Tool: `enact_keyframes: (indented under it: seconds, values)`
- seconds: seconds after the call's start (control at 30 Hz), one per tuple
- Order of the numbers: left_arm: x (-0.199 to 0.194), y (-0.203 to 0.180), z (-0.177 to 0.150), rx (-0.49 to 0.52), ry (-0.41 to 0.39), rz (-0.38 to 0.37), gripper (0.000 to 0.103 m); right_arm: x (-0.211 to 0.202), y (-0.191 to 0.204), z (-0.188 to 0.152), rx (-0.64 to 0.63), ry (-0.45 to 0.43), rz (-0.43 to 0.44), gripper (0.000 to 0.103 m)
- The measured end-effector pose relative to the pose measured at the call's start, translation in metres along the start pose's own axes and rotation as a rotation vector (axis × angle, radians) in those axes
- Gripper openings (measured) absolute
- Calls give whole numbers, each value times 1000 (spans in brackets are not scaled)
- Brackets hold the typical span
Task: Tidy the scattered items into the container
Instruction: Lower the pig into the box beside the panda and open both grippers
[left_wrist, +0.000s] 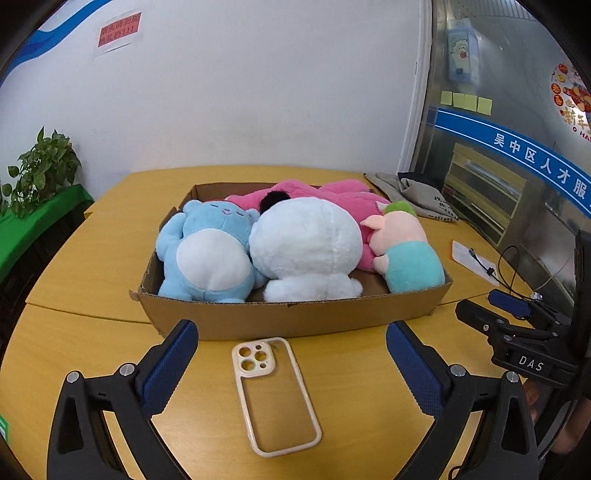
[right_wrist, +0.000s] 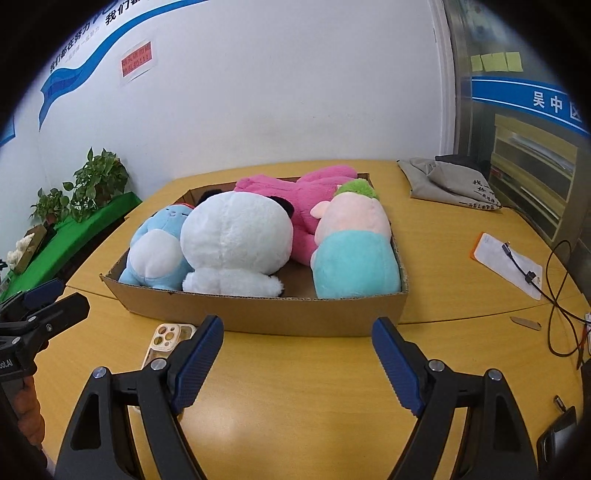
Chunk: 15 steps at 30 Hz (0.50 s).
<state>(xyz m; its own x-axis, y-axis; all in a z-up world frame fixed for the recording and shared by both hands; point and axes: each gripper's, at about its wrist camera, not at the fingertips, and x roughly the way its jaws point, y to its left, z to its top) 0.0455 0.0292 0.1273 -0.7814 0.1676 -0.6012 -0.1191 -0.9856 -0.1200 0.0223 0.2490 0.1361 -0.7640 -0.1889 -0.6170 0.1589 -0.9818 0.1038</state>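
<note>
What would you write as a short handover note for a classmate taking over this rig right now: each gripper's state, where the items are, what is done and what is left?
Left gripper: open, empty, fingers either side of the phone case, not touching it.
Right gripper: open, empty, in front of the cardboard box.
In the box: blue plush, white plush, pink plush and pig plush.
Done: the four plush toys are packed.
Left: the phone case lies on the table just in front of the box; probably pick it up with the left gripper and place it inside.
</note>
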Motion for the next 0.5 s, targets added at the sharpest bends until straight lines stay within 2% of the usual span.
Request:
enact_keyframes:
  seconds: [0.5]
  values:
    - [7, -16, -1, 24, 15, -13, 103, -8, -16, -6, 9, 4, -73, 83]
